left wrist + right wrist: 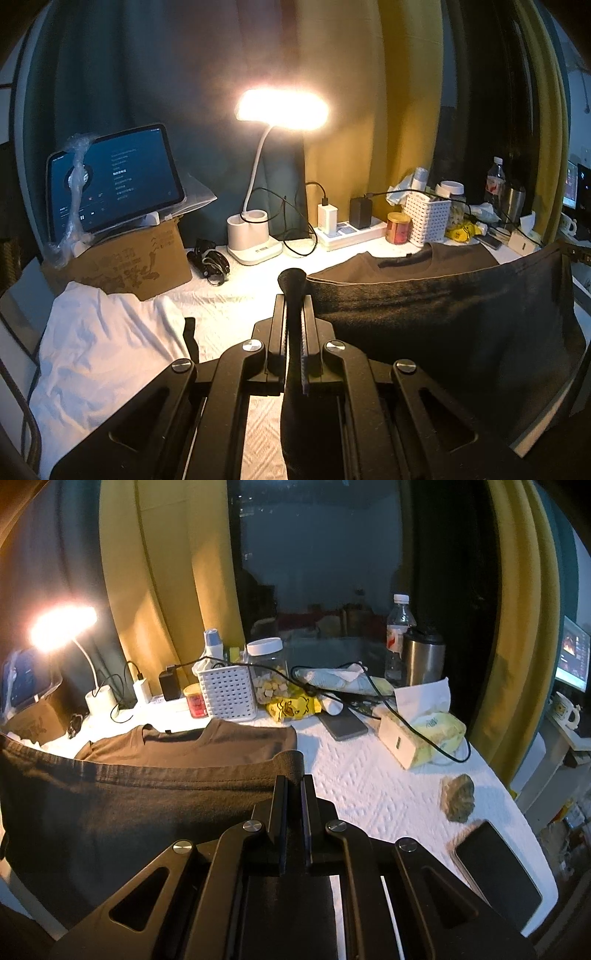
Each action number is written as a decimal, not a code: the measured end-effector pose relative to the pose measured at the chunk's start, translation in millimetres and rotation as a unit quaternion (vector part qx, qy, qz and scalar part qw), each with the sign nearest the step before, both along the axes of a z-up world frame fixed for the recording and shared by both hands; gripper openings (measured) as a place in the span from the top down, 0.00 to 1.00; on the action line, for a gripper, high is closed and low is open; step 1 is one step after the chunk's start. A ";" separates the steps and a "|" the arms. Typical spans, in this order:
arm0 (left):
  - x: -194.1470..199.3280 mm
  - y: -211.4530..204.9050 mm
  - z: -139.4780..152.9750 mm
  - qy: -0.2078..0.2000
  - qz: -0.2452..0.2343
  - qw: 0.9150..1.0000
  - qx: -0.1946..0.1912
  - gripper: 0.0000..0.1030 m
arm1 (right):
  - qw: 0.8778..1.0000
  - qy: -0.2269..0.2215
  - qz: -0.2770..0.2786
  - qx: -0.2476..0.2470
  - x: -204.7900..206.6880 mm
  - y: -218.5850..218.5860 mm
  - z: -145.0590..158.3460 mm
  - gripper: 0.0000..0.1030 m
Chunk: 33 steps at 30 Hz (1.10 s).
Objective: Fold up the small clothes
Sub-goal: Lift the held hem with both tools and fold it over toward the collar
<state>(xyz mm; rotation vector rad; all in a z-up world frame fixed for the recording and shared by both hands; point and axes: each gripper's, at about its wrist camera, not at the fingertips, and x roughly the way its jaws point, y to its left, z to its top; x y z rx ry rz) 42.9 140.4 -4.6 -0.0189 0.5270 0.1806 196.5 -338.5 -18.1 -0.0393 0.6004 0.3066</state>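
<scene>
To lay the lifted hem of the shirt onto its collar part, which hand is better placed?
Neither alone: probably both together. The left tool is shut on one hem corner of the shirt, the right tool on the other, with the hem stretched between them.

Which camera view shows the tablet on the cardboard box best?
The left wrist view: the tablet faces the camera there, its lit screen readable, propped on the cardboard box. The right wrist view shows only a blurred bluish sliver of it at the far left edge.

Two shirts [443, 325], one lamp [282, 110], two phones [498, 871].
</scene>
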 end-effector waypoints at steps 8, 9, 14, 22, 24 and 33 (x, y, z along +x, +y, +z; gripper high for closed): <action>25.2 7.7 0.1 0.001 0.003 1.000 0.004 0.96 | 1.000 -0.009 0.008 -0.001 30.4 10.9 6.1 0.93; 29.5 9.1 -0.2 0.001 0.004 1.000 0.003 0.96 | 1.000 -0.009 0.010 -0.001 36.0 13.0 6.3 0.93; 48.2 14.0 0.3 0.002 0.004 1.000 0.007 0.96 | 1.000 -0.012 0.018 -0.002 56.5 21.0 6.0 0.93; 84.1 23.4 -1.7 0.006 0.005 1.000 0.018 0.96 | 1.000 -0.017 0.021 0.011 93.3 28.2 3.1 0.93; 92.2 26.4 -2.5 0.007 0.005 1.000 0.019 0.96 | 0.999 -0.018 0.024 0.010 102.8 31.3 2.9 0.93; 129.1 35.1 -2.9 0.004 0.001 0.999 0.032 0.96 | 0.998 -0.034 0.040 -0.023 147.0 48.5 8.6 0.93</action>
